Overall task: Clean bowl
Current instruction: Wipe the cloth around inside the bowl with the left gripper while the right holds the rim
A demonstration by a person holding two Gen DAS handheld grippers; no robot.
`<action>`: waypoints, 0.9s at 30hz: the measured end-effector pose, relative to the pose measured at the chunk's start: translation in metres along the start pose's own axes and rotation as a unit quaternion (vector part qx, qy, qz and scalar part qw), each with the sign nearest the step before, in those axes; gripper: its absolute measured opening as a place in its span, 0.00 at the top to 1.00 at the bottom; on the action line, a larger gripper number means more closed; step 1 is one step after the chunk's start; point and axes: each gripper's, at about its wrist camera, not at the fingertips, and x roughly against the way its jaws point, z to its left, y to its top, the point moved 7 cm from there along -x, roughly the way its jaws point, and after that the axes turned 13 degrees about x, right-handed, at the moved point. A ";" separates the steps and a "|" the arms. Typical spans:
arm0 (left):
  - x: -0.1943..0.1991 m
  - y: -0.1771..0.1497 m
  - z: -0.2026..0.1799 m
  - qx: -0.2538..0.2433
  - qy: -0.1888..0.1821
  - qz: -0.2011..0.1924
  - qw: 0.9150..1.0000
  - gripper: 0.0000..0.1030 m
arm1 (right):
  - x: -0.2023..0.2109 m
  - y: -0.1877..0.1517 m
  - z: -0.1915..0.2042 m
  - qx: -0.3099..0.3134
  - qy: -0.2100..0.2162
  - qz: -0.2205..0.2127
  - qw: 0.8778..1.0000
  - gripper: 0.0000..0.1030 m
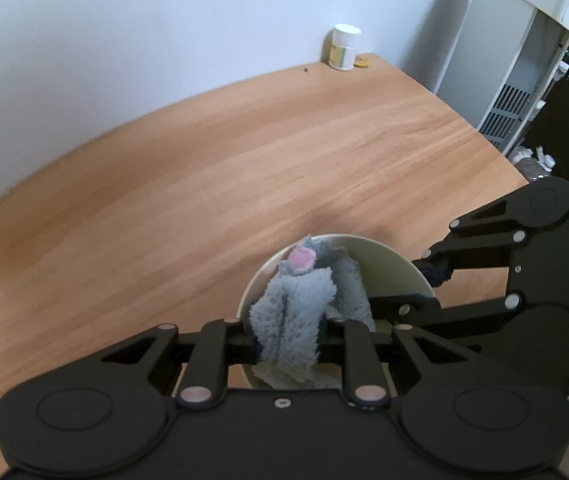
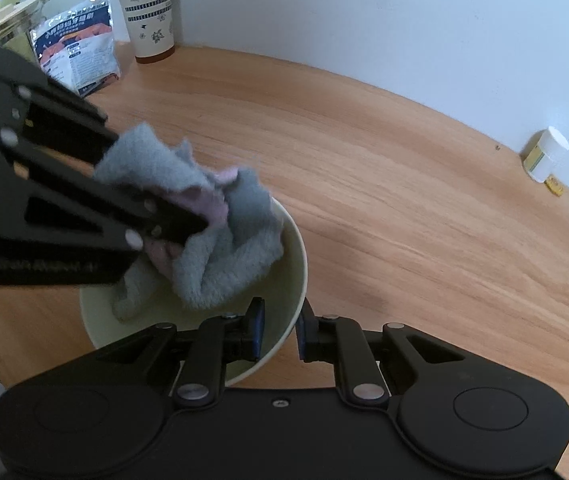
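A pale cream bowl (image 2: 292,256) rests on the wooden table. My right gripper (image 2: 280,328) is shut on the bowl's near rim, one pad inside the wall and one outside. In the left wrist view the same bowl (image 1: 384,268) lies just past my left gripper (image 1: 290,344), which is shut on a fluffy grey cloth (image 1: 300,312) with a pink patch. The grey cloth (image 2: 236,240) hangs down into the bowl, against its inside wall. My left gripper (image 2: 188,228) reaches in from the left of the right wrist view. My right gripper (image 1: 430,286) comes in from the right, on the bowl's rim.
A white-lidded jar (image 1: 343,48) stands at the table's far corner by the wall, also seen as the jar (image 2: 546,154). A tall patterned cup (image 2: 148,8), a foil packet (image 2: 78,44) and a lidded container (image 2: 4,24) stand at the far left. A white appliance (image 1: 524,52) stands past the table's right edge.
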 end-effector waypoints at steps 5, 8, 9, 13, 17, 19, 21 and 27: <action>-0.008 -0.006 -0.005 -0.027 -0.008 0.017 0.999 0.82 | -0.003 -0.001 -0.005 -0.019 0.015 -0.001 1.000 0.85; -0.012 -0.008 -0.009 -0.042 -0.013 0.024 0.999 0.82 | -0.006 0.000 -0.008 -0.036 0.024 0.002 0.999 0.86; -0.013 -0.008 -0.010 -0.045 -0.016 0.027 0.998 0.82 | -0.007 0.000 -0.010 -0.041 0.028 0.003 0.999 0.87; -0.016 -0.011 -0.014 -0.063 -0.024 0.034 0.997 0.82 | -0.007 0.000 -0.013 -0.049 0.037 0.005 0.998 0.87; -0.016 -0.015 -0.016 -0.072 -0.040 0.038 0.996 0.82 | -0.007 -0.001 -0.015 -0.057 0.045 0.005 0.997 0.88; -0.015 -0.016 -0.016 -0.076 -0.045 0.041 0.995 0.82 | -0.006 -0.001 -0.015 -0.054 0.048 0.004 0.997 0.88; -0.014 -0.017 -0.018 -0.086 -0.046 0.044 0.994 0.82 | -0.008 0.000 -0.015 -0.053 0.050 0.004 0.997 0.88; -0.004 -0.022 -0.024 -0.119 -0.059 0.067 0.989 0.82 | -0.010 0.002 -0.016 -0.061 0.058 0.003 0.996 0.89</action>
